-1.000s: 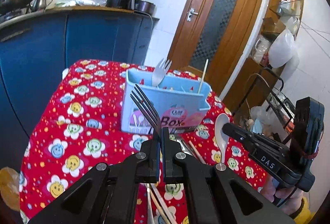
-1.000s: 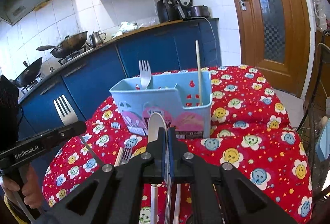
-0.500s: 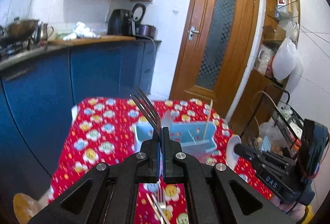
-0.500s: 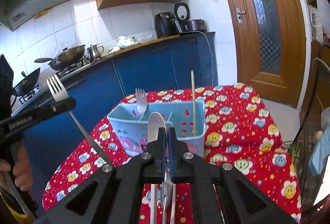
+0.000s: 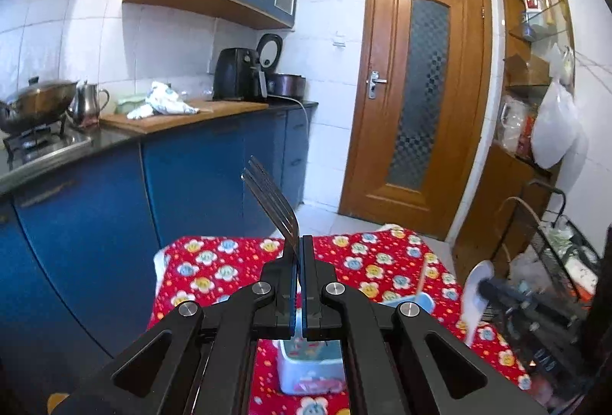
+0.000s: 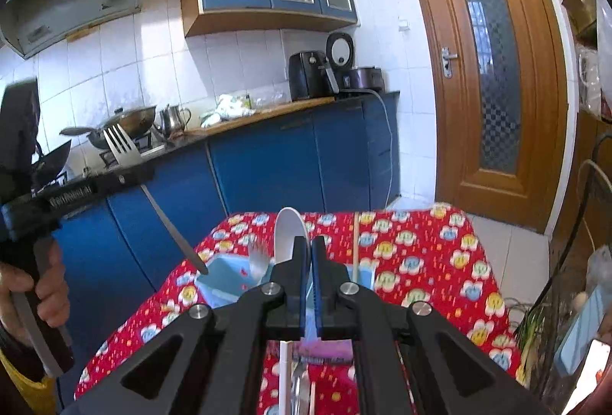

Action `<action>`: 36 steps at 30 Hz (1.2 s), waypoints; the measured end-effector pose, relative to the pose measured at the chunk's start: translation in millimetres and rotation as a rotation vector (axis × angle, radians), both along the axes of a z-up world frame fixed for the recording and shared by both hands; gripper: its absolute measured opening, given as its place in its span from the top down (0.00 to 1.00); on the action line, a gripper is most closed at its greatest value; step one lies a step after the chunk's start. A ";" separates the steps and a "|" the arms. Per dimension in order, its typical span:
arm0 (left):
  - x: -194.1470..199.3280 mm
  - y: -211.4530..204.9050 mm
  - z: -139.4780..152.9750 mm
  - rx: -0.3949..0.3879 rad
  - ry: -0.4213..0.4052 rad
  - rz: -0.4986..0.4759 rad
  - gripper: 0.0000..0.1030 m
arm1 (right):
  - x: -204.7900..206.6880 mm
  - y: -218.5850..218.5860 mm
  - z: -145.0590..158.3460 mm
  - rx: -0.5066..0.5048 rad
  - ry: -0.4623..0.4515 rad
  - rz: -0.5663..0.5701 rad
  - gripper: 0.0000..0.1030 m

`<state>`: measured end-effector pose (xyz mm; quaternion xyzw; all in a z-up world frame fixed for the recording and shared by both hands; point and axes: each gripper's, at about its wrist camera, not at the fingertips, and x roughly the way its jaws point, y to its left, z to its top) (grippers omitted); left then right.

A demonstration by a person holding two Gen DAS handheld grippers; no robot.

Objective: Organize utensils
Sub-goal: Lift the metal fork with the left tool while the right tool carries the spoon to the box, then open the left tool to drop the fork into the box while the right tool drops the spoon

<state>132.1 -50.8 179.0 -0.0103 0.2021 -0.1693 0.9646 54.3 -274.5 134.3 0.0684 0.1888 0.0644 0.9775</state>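
Observation:
My left gripper (image 5: 299, 243) is shut on a metal fork (image 5: 271, 199) whose tines point up and away; from the right wrist view the fork (image 6: 121, 147) hangs with its handle tip just above the light blue utensil box (image 6: 222, 281). My right gripper (image 6: 307, 246) is shut on a white spoon (image 6: 288, 235), bowl upward. The spoon shows in the left wrist view (image 5: 476, 296) at the right. The box (image 5: 310, 373) sits on the red flowered tablecloth (image 5: 214, 269), mostly hidden below both grippers. A fork head (image 6: 257, 262) and a chopstick (image 6: 355, 246) stand in it.
More utensils lie on the cloth under the right gripper (image 6: 302, 384). Blue cabinets (image 5: 191, 193) with a counter, wok and kettle line the left. A wooden door (image 5: 417, 97) is behind the table. A wire rack (image 5: 562, 262) with bags stands at the right.
Both grippers have risen well above the table with their utensils, so the box has dropped low in both views. The fork's handle tip now hangs over the box's left end.

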 end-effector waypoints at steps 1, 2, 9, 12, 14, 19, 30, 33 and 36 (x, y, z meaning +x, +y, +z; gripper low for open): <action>2.2 -1.6 -0.8 0.006 -0.003 0.002 0.99 | 2.3 -1.3 4.5 0.000 -0.011 -0.005 0.96; 6.6 -3.9 -3.2 0.014 -0.002 0.002 0.99 | 5.0 -2.9 8.3 0.000 -0.023 -0.011 0.96; 29.4 -13.3 -35.3 0.040 0.055 -0.005 0.99 | 29.3 -13.1 23.6 -0.014 -0.107 -0.079 0.96; 39.2 -15.1 -50.2 0.039 0.086 -0.011 0.99 | 42.7 -15.0 19.1 -0.031 -0.133 -0.111 0.96; 45.0 -15.6 -58.3 0.036 0.104 -0.015 0.99 | 50.6 -15.3 14.2 -0.044 -0.141 -0.123 0.96; 54.5 -17.6 -78.1 0.035 0.137 -0.027 0.99 | 71.1 -13.9 -8.4 -0.081 -0.123 -0.133 0.96; 60.2 -19.4 -101.7 0.020 0.200 -0.050 0.97 | 79.1 -11.4 -38.6 -0.081 -0.064 -0.083 0.94; 57.3 -18.3 -100.1 0.010 0.200 -0.051 0.87 | 77.6 -12.0 -37.8 -0.064 -0.062 -0.065 0.86; 50.3 -17.6 -94.9 0.006 0.195 -0.061 0.83 | 74.4 -11.9 -34.7 -0.048 -0.071 -0.064 0.80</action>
